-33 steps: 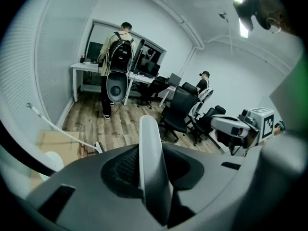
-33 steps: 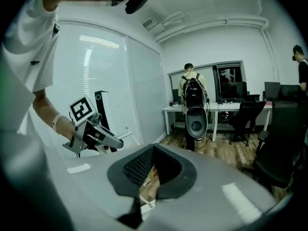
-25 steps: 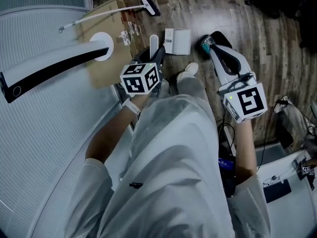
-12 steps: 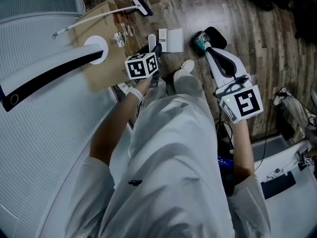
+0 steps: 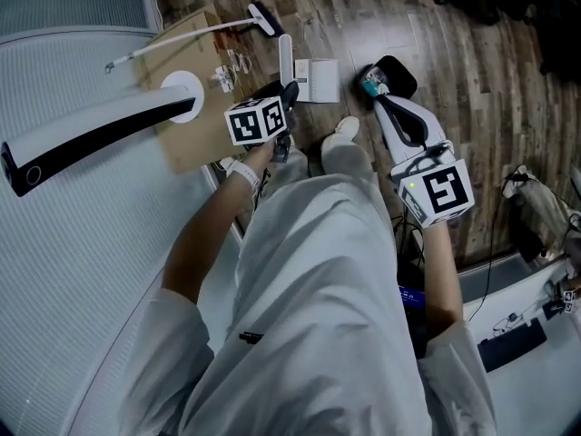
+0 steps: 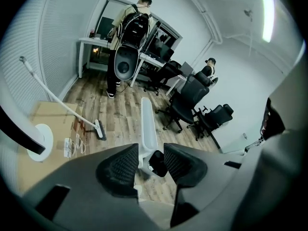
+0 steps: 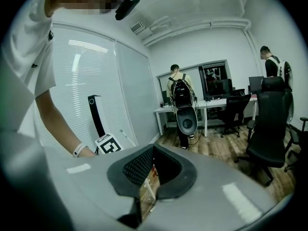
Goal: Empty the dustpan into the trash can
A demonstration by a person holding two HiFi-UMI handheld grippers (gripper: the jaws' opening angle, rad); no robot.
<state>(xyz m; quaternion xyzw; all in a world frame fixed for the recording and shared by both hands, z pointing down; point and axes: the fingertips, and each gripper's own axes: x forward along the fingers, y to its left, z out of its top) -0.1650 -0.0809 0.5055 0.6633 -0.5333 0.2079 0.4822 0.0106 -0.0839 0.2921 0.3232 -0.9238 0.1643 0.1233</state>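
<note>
No words or numbers can be read here. The left cube and the right cube show only black and white squares, not letters. The red print on the cardboard is too small to read.

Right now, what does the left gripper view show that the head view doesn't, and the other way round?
Left gripper view only: the jaws of the left gripper, opening, with the dustpan handle between them, not gripped; a person with a backpack at the desks; office chairs.
Head view only: the right gripper, the dustpan's tray on the floor, and the wearer's white clothing.
Both: the broom, the cardboard sheet and the dustpan handle.
</note>
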